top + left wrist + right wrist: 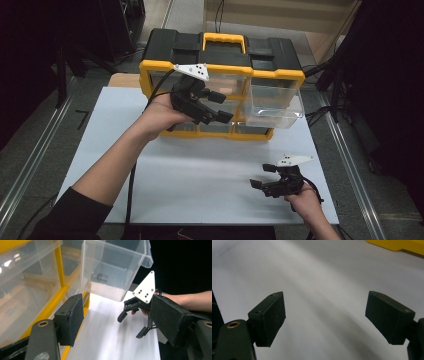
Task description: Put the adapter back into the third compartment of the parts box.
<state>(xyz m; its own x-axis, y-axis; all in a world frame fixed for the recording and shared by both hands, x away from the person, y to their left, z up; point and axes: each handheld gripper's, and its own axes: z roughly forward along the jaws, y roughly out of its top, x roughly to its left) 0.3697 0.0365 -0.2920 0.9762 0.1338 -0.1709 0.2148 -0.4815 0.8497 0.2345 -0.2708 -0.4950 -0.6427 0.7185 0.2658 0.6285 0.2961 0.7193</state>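
Covering the table, a white sheet [200,165] carries a yellow and black organizer [222,75] with one clear drawer [275,105] pulled out; the room around is dark. The left gripper [218,106] hangs before the organizer and the right gripper [262,176] sits near the sheet's right edge, both with jaws apart and empty.

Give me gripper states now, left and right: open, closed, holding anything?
Left gripper: open, holding nothing, raised in front of the yellow organizer beside the pulled-out clear drawer.
Right gripper: open, holding nothing, low over the white table.
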